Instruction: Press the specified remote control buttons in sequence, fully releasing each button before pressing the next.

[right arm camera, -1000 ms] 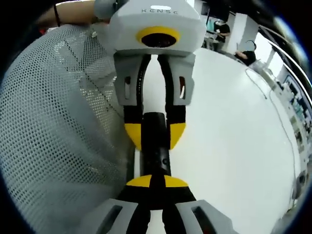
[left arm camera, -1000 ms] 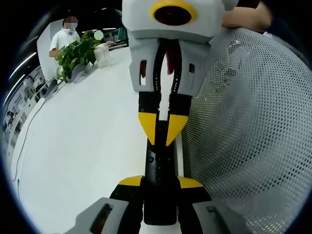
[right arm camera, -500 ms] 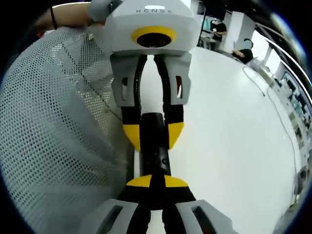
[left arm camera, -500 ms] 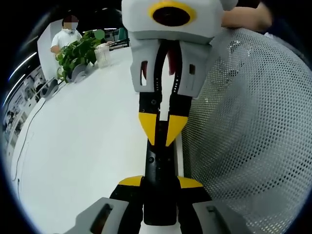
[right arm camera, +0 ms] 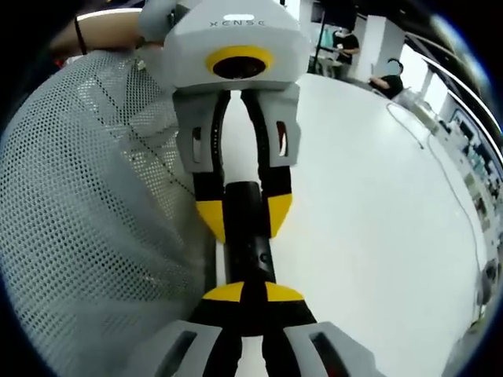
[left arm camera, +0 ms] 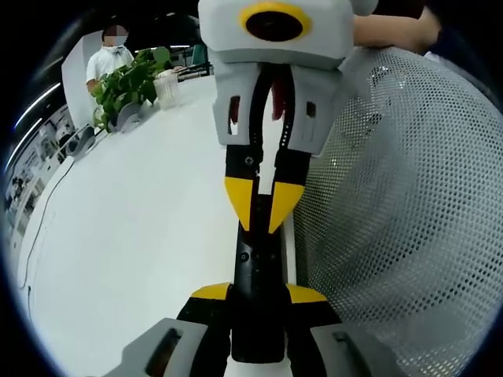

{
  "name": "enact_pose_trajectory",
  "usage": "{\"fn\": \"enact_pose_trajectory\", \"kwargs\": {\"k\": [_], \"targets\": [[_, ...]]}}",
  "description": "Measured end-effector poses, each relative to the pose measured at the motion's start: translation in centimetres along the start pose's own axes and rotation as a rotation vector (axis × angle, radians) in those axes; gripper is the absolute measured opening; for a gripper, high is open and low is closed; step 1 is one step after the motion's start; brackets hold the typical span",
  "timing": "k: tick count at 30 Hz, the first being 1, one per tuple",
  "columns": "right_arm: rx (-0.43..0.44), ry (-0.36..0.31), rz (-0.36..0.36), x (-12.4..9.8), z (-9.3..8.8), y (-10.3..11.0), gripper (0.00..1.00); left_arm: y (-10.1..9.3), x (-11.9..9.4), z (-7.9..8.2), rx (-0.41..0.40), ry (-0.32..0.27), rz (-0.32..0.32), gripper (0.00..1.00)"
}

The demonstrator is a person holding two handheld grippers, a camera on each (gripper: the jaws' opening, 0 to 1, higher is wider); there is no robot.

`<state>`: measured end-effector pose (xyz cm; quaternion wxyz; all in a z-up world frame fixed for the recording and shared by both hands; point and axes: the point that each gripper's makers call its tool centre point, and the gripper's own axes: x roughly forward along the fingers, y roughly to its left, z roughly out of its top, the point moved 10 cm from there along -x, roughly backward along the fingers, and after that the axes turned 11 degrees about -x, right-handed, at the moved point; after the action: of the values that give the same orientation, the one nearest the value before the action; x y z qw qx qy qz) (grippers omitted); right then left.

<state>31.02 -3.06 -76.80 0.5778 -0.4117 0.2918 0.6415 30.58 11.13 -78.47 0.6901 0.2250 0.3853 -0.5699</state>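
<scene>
White table [left arm camera: 134, 236], remote [left arm camera: 258, 267], both grippers: almost unchanged.

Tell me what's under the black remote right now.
The remote sits clamped in the left gripper above the white table. The right gripper closes over its far end. The remote's underside is hidden.

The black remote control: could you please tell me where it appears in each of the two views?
Left gripper view: the black remote control runs up the lower centre, its near end between this view's own jaws, the other gripper's yellow tips at its far end.
Right gripper view: the remote sits lower centre, the opposite gripper's jaws around its far end.
Shared landmark: the white mesh basket beside it.
</scene>
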Motion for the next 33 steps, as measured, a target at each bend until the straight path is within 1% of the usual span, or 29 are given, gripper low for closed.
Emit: {"fn": "enact_pose_trajectory", "kwargs": {"k": [4,7,9,13,14,16,19,23,25,27,29,33], "targets": [[-0.004,0.009,-0.003,-0.03,-0.03,0.08,0.05,0.00,0.01,0.00,-0.001,0.000,0.001,0.25],[-0.013,0.028,-0.004,0.09,0.25,0.17,0.04,-0.05,0.02,0.01,-0.002,-0.001,0.003,0.25],[-0.046,0.037,-0.005,0.12,0.29,0.24,0.05,-0.08,0.04,0.02,-0.002,-0.001,0.006,0.25],[-0.069,0.048,0.001,0.18,0.37,0.11,0.04,-0.08,0.04,0.07,-0.006,0.004,0.008,0.25],[-0.070,0.057,0.004,0.23,0.52,0.10,0.04,-0.07,0.04,0.07,-0.006,0.004,0.008,0.25],[-0.102,0.086,0.001,0.35,0.85,0.30,0.04,-0.07,0.04,0.09,-0.007,0.006,0.008,0.25],[-0.052,0.073,-0.002,0.25,0.65,0.11,0.04,-0.07,0.05,0.12,-0.008,0.007,0.007,0.25],[-0.052,0.061,-0.016,0.20,0.53,0.30,0.04,-0.14,0.14,0.19,-0.017,0.005,0.012,0.25],[-0.033,0.045,-0.019,0.14,0.32,0.25,0.04,-0.19,0.20,0.26,-0.020,0.010,0.018,0.25],[0.023,0.010,-0.019,0.08,0.05,0.17,0.04,-0.22,0.19,0.30,-0.024,0.013,0.021,0.25],[0.042,-0.005,-0.018,0.01,-0.08,0.07,0.04,-0.19,0.18,0.27,-0.025,0.012,0.021,0.25],[0.029,-0.001,-0.016,0.05,-0.01,0.14,0.04,-0.14,0.17,0.26,-0.016,0.014,0.016,0.25]]}}
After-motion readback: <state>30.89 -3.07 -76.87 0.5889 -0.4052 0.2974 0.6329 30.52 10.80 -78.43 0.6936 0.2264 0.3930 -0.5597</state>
